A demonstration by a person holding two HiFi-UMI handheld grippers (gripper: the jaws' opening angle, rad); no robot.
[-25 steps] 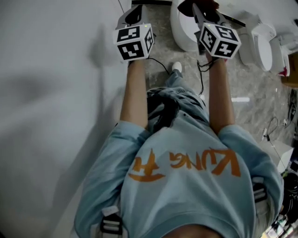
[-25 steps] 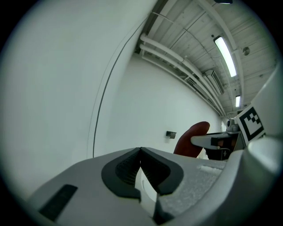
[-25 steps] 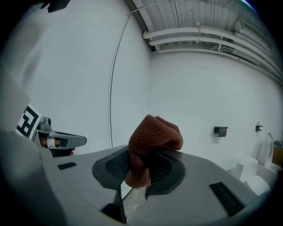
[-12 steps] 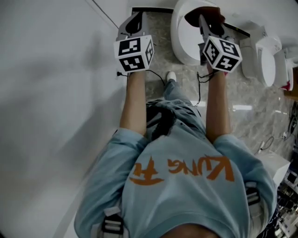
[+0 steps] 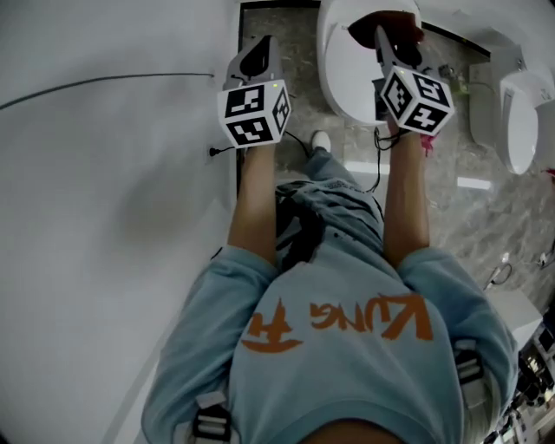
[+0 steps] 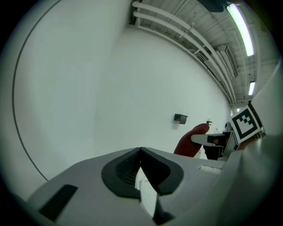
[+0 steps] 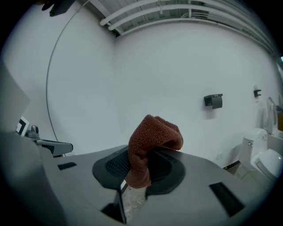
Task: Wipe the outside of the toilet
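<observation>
The white toilet [image 5: 347, 65] stands at the top of the head view, seen from above. My right gripper [image 5: 382, 36] is shut on a red-brown cloth [image 5: 388, 21] and hangs over the toilet's upper part. In the right gripper view the cloth [image 7: 152, 139] bulges up from between the shut jaws of that gripper [image 7: 140, 165]. My left gripper [image 5: 258, 48] is to the left of the toilet, near the white wall. Its own view shows the left gripper [image 6: 140, 152] shut with nothing in it, and the cloth [image 6: 191, 139] off to the right.
A white wall [image 5: 113, 173] fills the left, with a thin cable [image 5: 104, 82] running along it. A second white toilet [image 5: 520, 117] stands at the right on the marbled floor [image 5: 451, 217]. A small dark box [image 7: 213, 100] hangs on the far wall.
The head view has shifted so the toilet sits more fully under my right gripper and its cloth. Both grippers keep their pose, and the left one has edged slightly right.
</observation>
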